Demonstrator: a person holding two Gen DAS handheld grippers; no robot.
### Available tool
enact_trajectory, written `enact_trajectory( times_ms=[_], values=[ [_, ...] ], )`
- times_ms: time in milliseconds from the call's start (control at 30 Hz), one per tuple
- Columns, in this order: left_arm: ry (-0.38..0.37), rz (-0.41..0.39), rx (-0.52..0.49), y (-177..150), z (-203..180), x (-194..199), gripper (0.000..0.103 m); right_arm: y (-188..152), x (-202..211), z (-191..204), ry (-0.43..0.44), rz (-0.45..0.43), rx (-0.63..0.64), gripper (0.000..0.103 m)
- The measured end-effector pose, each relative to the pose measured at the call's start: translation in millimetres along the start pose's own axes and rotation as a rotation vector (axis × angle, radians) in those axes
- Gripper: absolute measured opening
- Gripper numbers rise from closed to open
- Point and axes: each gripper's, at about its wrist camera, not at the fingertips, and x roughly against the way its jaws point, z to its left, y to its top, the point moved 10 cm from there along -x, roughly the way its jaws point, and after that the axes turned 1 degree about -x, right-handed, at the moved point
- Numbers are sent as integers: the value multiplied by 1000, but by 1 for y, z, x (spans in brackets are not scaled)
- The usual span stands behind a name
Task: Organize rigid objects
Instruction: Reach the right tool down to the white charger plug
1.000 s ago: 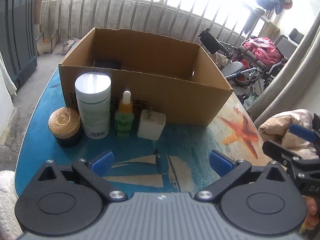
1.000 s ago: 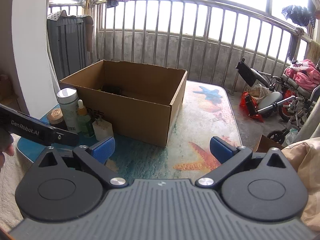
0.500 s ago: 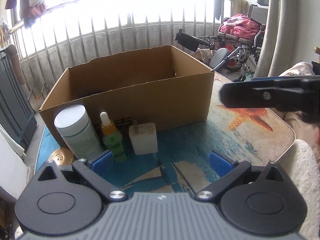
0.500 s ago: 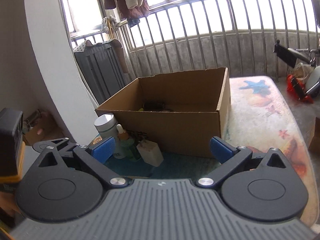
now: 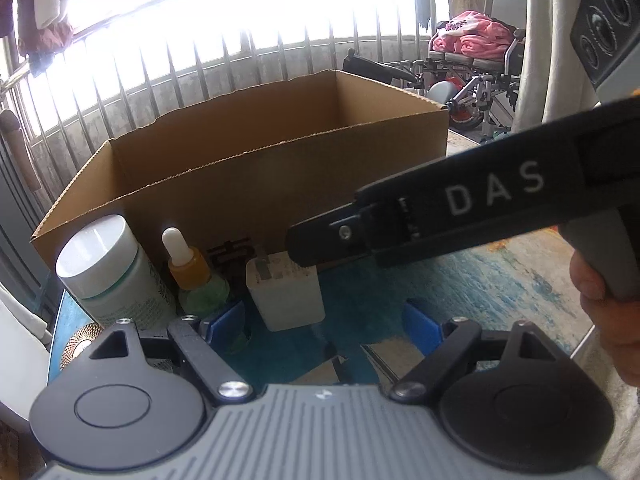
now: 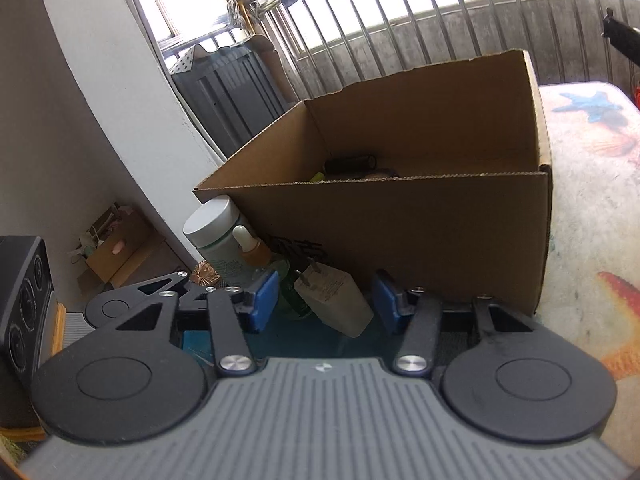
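Your right gripper (image 6: 324, 300) has come down from beside the box (image 6: 420, 224) to the white charger (image 6: 334, 300) on the table (image 6: 592, 208); jaws closing around it, not yet pressing. Left gripper (image 5: 324, 320) also closing, empty. Right finger reads "DAS".

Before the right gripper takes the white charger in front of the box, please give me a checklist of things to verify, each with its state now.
1. White charger lies between the right gripper pads: ok, jaws closing, not yet pressing.
2. Charger stands flat: not ok, it looks tilted in the right wrist view.
3. Dropper bottle clear of the closing pads: cannot tell, it sits close behind the near pad.
4. Left gripper out of the way: not ok, it is close beside the charger, its jaws also closing on nothing.
5. Cardboard box open on top: ok.
6. Room inside the box: ok, few items visible.
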Motion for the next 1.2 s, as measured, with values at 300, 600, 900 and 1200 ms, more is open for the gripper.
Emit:
enact_trajectory(
  times_ms=[300,600,900,1200],
  values=[
    [-1,30,20,-3,-1,-17,89,-2,-26,-10,63,40,-73,38],
    [-47,33,79,-2,3,-24,90,-10,-31,-12,87,69,-95,37],
    [-148,28,58,-1,-20,-14,90,-17,-7,-23,51,66,-111,37],
    [-159,-29,-49,0,-44,1,90,-24,22,-38,13,32,-177,39]
  ],
)
